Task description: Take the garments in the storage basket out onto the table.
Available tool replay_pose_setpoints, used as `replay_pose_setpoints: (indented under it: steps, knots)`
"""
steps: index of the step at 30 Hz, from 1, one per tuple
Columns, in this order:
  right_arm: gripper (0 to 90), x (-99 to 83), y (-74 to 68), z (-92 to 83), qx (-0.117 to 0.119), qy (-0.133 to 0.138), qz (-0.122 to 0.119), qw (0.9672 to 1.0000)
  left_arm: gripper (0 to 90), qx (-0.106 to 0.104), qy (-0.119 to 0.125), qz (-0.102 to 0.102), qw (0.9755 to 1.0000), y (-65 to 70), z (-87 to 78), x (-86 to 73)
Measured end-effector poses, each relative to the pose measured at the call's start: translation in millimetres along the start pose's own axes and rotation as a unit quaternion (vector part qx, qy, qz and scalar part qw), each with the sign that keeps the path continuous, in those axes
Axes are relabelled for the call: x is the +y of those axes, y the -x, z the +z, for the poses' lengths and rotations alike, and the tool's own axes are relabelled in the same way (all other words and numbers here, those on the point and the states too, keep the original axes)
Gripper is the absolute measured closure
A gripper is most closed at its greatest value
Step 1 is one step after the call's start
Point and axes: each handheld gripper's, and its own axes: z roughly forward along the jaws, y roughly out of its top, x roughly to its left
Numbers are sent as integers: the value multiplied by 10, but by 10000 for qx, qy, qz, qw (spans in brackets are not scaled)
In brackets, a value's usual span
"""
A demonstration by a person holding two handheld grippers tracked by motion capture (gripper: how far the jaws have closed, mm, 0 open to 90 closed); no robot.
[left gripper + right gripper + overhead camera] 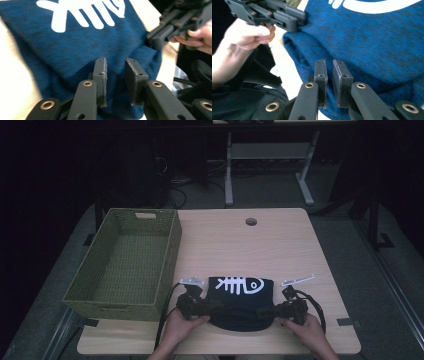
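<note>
A folded blue shirt [241,302] with a white fish-skeleton print lies at the table's [280,245] near edge beside a green basket [131,265], flanked by the left gripper [115,72] and right gripper [330,72], each with jaws slightly apart over the cloth, gripping nothing.

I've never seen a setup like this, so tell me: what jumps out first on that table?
A folded dark blue shirt with a white fish-skeleton print lies at the near edge of the wooden table. A person's left gripper and right gripper point inward at it from either side, jaws nearly closed over the cloth. At the table's left stands an empty green woven basket.
</note>
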Motion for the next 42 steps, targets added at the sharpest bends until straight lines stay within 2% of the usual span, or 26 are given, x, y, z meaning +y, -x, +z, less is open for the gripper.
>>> replay_pose_setpoints:
  steps: [4, 6, 10, 15, 16, 19, 23, 25, 27, 29, 30, 32, 35, 37, 42]
  knots:
    - [813, -4, -19, 49, 28, -117, -98, 9999, 717, -106, -10, 74, 9999, 55, 29, -2]
    - [813, -23, -12, 83, 14, -151, -108, 9998, 712, -92, -35, 121, 9999, 69, 38, -16]
    - [829, -74, 5, 130, -50, -191, -137, 9997, 714, 19, -267, 205, 9994, 47, 105, -94]
    - [847, -103, -4, 158, -172, -178, -240, 9994, 726, 124, -208, 236, 9994, 46, 124, -149]
    - [850, -104, -7, 161, -198, -184, -261, 9993, 726, 188, -227, 311, 9991, 59, 126, -151]
    - [852, -105, -14, 171, -253, -165, -350, 9989, 725, 234, -234, 355, 9988, 73, 128, -150]
    - [799, -82, -30, 148, -188, -198, -293, 9992, 698, 194, -156, 269, 9993, 79, 80, -117]
    - [780, -46, -66, 108, -221, -122, -399, 9989, 692, 228, -60, 255, 9994, 76, 32, -88]
    - [780, -2, -76, 44, -309, 33, -450, 9985, 685, 280, 140, 194, 9993, 48, -34, -50]
    - [777, 31, -54, -25, -353, 173, -393, 9985, 680, 296, 310, 120, 9990, 12, -85, -8]
    - [777, 38, -40, -40, -374, 190, -361, 9985, 679, 304, 431, 73, 9986, -6, -109, 14]
    - [777, 35, -4, -42, -391, 133, -314, 9987, 672, 479, 534, 67, 9974, -46, -119, 61]
    - [781, -7, 40, 26, -470, -30, -264, 9985, 663, 591, 463, -97, 9971, -127, -51, 74]
    - [796, -24, 62, 44, -458, -24, -235, 9987, 665, 666, 356, -148, 9970, -158, 9, 57]
    - [802, -40, 81, 53, -494, 7, -215, 9985, 663, 658, 324, -162, 9972, -170, 33, 54]
